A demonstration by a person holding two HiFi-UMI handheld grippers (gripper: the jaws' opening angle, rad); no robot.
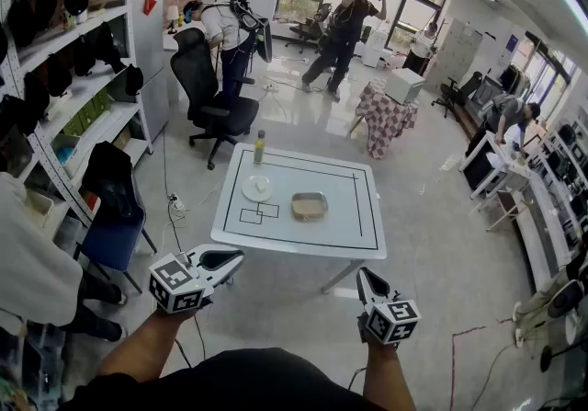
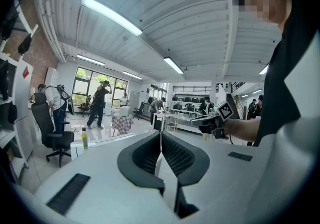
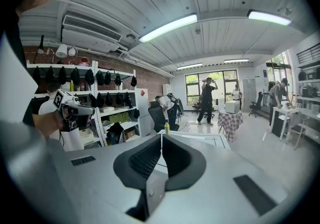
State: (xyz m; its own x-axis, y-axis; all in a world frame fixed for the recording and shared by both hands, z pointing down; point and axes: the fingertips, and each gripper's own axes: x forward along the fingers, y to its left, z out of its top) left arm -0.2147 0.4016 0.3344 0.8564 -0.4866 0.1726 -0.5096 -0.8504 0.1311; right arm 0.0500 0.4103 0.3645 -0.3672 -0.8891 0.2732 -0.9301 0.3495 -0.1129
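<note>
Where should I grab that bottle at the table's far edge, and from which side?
Best grip the bottle round its mid-body, jaws level, from the table's left: it stands upright and slim, with the plate just in front.

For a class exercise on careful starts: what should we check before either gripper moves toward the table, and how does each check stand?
1. Left gripper empty, jaws together: ok.
2. Right gripper empty, jaws together: ok.
3. Bottle upright on the table: ok.
4. Plate and tray apart: ok.
5. Grippers over the table: not ok, both short of its near edge.
6. Tray's contents: cannot tell.
</note>
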